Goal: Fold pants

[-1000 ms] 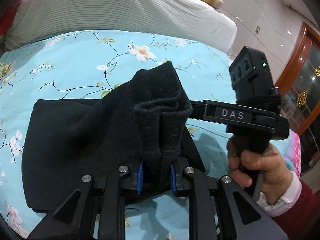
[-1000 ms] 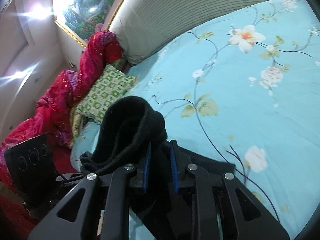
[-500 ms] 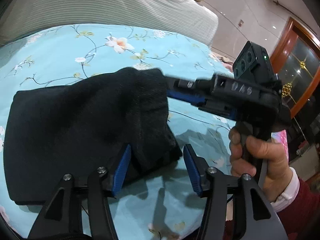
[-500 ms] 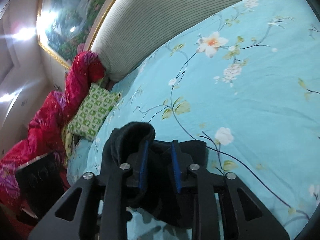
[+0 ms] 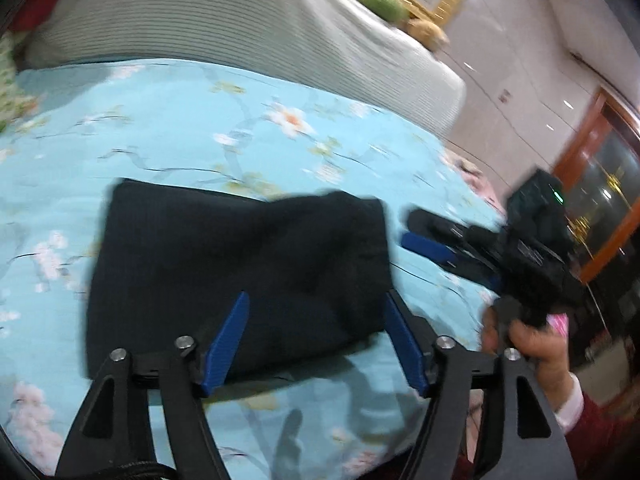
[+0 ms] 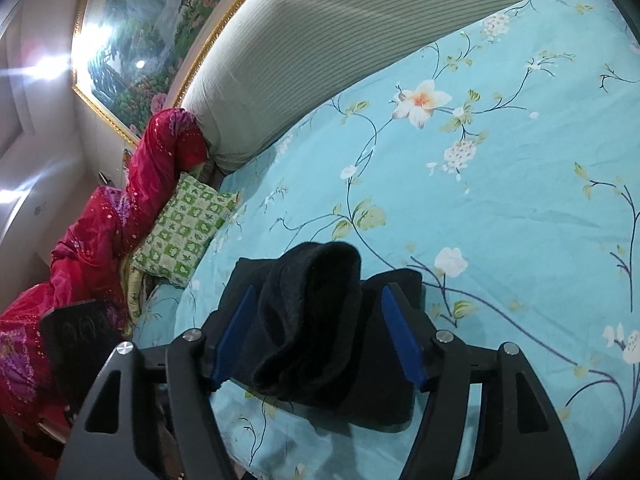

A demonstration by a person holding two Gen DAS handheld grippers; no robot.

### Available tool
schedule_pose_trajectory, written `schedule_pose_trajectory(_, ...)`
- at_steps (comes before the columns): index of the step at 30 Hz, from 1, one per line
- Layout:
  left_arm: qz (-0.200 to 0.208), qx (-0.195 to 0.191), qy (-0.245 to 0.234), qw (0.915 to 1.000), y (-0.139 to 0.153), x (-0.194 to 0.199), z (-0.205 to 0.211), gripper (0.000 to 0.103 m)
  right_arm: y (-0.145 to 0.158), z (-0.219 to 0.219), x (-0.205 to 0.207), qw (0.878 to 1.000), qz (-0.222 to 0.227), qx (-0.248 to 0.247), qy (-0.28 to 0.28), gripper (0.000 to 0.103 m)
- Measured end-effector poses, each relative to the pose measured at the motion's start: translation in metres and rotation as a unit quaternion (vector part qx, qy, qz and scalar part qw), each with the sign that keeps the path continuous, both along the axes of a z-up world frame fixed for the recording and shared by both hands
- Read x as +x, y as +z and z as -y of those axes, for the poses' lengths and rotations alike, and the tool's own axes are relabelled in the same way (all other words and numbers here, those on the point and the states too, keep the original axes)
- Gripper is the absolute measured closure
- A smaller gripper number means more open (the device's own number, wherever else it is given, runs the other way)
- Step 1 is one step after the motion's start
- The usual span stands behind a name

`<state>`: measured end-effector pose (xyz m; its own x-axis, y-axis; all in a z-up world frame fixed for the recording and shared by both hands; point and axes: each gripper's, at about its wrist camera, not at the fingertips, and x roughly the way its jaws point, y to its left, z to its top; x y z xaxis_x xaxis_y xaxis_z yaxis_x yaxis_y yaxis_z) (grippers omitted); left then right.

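The black pants [image 5: 240, 268] lie folded into a compact rectangle on the blue floral bedsheet [image 5: 200, 128]. My left gripper [image 5: 316, 332] is open, its blue pads on either side of the pants' near edge, holding nothing. My right gripper [image 6: 316, 328] is open too; a bunched black fold of the pants [image 6: 312, 312] rests loose between its blue pads. The right gripper also shows in the left wrist view [image 5: 424, 228], open, just right of the pants, held by a hand [image 5: 532, 344].
A striped grey bolster [image 6: 340, 40] runs along the bed's far side. A green checked pillow [image 6: 184, 228] and a red quilt [image 6: 120, 208] lie at the left end. A framed painting [image 6: 160, 20] hangs behind. A wooden door [image 5: 600, 184] stands at right.
Both grippers opened and let go of the pants: the left half a second ago, the right just now. The pants dropped flat onto the bed. The left view has pulled back and is blurred.
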<state>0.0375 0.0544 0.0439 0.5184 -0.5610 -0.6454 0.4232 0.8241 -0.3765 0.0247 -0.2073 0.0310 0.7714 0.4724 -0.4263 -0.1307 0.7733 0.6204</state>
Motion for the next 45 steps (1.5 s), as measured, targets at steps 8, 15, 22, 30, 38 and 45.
schedule_pose_trajectory(8, -0.042, 0.005, 0.113, 0.9926, -0.020, 0.045, -0.070, 0.021, -0.008, -0.020, 0.006, 0.999, -0.023, -0.028, 0.004, 0.029)
schedule_pose_trajectory(15, -0.091, -0.014, 0.137, 0.9863, -0.048, 0.072, -0.094, 0.021, -0.021, -0.032, 0.014, 0.998, -0.047, -0.035, 0.009, 0.029)
schedule_pose_trajectory(22, -0.110, -0.022, 0.138, 0.9841, -0.065, 0.084, -0.089, 0.023, -0.027, -0.030, 0.016, 0.998, -0.052, -0.024, 0.008, 0.068)
schedule_pose_trajectory(30, -0.086, 0.005, 0.106, 0.9907, -0.046, 0.078, -0.068, 0.047, -0.013, -0.026, 0.007, 0.999, -0.025, -0.016, 0.017, 0.089)
schedule_pose_trajectory(38, -0.076, 0.045, 0.103, 0.9907, -0.052, 0.076, -0.057, 0.044, -0.020, -0.018, 0.009, 0.997, -0.051, -0.050, 0.011, 0.083)
schedule_pose_trajectory(45, -0.059, 0.050, 0.112, 0.9907, -0.043, 0.070, -0.067, 0.043, -0.028, -0.004, -0.002, 0.997, -0.056, -0.057, -0.022, 0.069)
